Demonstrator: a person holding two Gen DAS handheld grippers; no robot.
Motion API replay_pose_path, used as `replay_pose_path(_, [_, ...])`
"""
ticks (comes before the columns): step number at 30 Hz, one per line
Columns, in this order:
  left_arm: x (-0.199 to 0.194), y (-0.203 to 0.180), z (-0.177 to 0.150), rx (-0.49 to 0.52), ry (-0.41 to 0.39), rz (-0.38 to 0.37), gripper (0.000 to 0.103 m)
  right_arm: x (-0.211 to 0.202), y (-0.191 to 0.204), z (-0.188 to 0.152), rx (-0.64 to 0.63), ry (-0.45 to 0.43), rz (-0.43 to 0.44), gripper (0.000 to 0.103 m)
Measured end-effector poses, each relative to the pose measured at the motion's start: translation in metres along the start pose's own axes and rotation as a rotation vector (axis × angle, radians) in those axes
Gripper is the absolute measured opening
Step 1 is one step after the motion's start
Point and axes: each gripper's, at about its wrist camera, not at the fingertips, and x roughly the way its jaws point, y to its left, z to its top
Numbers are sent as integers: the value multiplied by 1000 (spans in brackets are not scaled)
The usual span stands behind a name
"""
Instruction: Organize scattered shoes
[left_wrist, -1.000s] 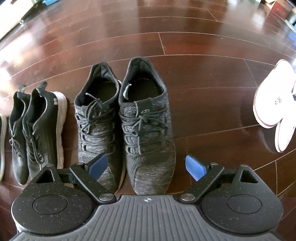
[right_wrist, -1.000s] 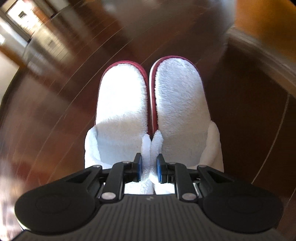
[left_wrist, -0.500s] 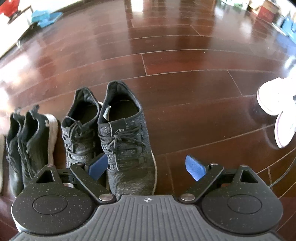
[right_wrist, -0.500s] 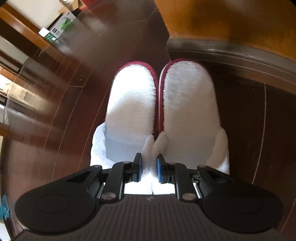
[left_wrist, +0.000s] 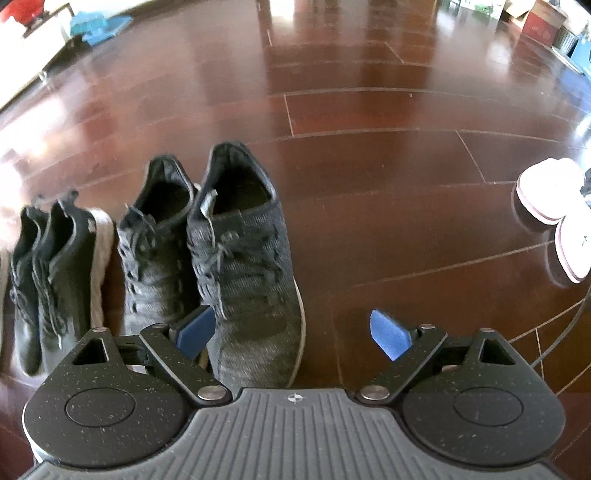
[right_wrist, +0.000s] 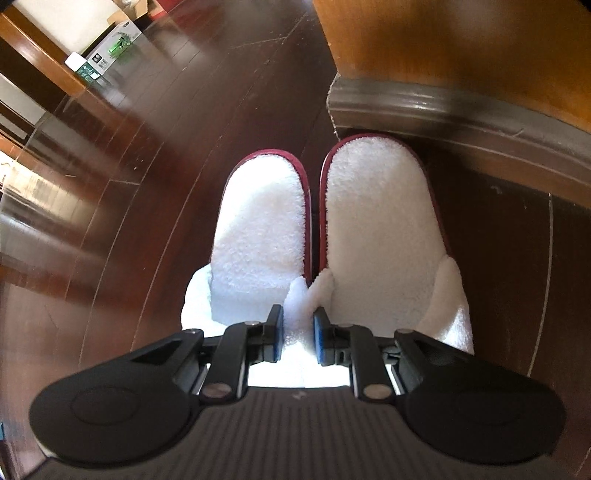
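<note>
Slippers (right_wrist: 321, 236), fluffy white with maroon soles, lie paired.

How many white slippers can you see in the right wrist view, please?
2: the left slipper and the right slipper lie side by side, toes toward the baseboard; the right tool pinches their inner heel edges.

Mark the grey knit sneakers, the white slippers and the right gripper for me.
grey knit sneakers (left_wrist: 251, 266), left wrist view, laces of the nearer shoe.
white slippers (right_wrist: 380, 229), right wrist view, fluffy upper of one slipper.
right gripper (right_wrist: 298, 338), right wrist view, between its fingertips.
</note>
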Motion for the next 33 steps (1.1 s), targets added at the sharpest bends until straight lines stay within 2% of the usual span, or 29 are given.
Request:
replay_pose_path(3, [-1, -2, 0, -9, -5, -3, 94, 4, -4, -2, 28, -4, -2, 20])
replay_pose_path(6, [-2, -2, 0, -15, -12, -5, 94, 2, -5, -4, 28, -11, -12, 25])
replay_pose_path(8, [-2, -1, 0, -21, -10, -7, 94, 1, -3, -4, 18, -9, -6, 39])
replay_pose_path(10, [-1, -1, 2, -15, -12, -6, 94, 0, 1, -1, 8, -23, -13, 49])
replay_pose_path(15, [-2, 3, 7, -15, -20, -12, 94, -21, -7, -16, -20, -29, -11, 51])
replay_pose_path(18, [-8, 9, 11, -25, -19, -18, 94, -17, 6, -5, -47, -38, -22, 52])
replay_pose_path(22, [-10, 20, 14, -39, -18, -19, 94, -31, 19, -12, -166, -55, -58, 52])
replay_pose_path(25, [-14, 33, 17, -47, -18, -30, 94, -36, 30, -21, -216, -38, -36, 52])
replay_pose_path(29, [-20, 48, 21, -49, -21, -35, 94, -50, 47, -60, -335, 4, -21, 52])
replay_pose_path(31, [-23, 60, 24, -65, -22, -34, 94, -56, 64, -93, -436, 60, -20, 52])
replay_pose_path(33, [-25, 73, 29, -89, -28, -37, 94, -64, 77, -119, -494, 96, 26, 52])
